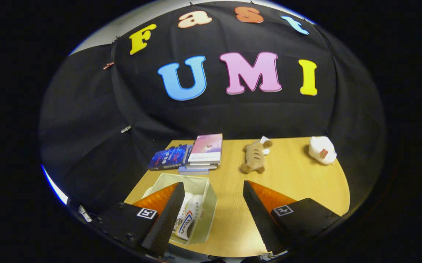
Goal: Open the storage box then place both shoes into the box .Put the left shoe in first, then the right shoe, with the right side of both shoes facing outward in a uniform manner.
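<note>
The gripper (211, 215) hangs with jaws released, gripping nothing. At lower left of the frame, the open storage box (206, 204) sits on the worktop (291, 179), partly behind the left finger, white shoes (188, 215) lying lengthwise inside (both, I judge).

The pale storage box (206, 204) sat open on the wooden table, partly behind the left finger and reaching into the gap between the two fingers. Inside it lay white shoes (191, 217), laces showing, close together against each other.
</note>
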